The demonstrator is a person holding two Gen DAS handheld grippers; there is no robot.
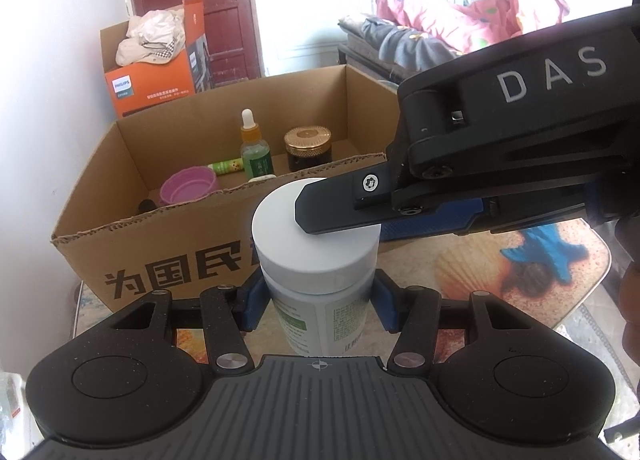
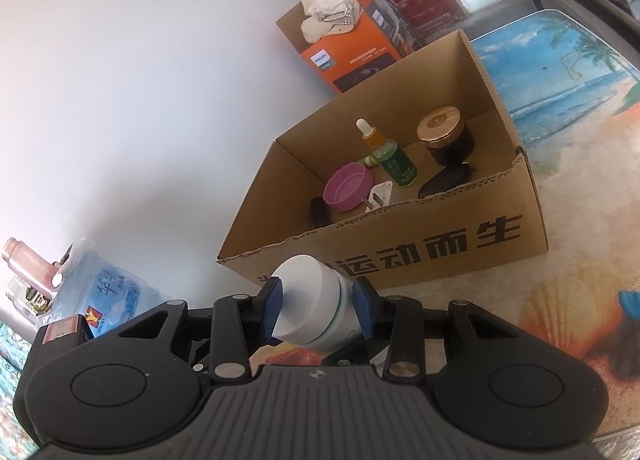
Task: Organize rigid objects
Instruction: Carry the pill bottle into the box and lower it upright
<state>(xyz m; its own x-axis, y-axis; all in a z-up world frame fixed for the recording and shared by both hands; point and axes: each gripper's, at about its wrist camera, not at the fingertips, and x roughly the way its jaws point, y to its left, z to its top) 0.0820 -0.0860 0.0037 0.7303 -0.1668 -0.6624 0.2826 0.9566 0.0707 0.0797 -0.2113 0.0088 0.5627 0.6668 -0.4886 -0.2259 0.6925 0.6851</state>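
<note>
In front of the cardboard box (image 1: 168, 260), the left gripper (image 1: 318, 296) fingers pinch the white bottle (image 1: 320, 300) by its body. The right gripper (image 2: 318, 306) fingers clamp its white cap (image 2: 308, 300).

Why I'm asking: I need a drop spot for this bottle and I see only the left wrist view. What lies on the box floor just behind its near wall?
Observer: A black oval item lies flat in front of the gold-lidded jar, close to the near wall of the cardboard box.
Operator: And the white sliver at the foot of the green dropper bottle?
Observer: It is a white plug adapter, lying flat between the pink bowl and the dropper bottle.
</note>
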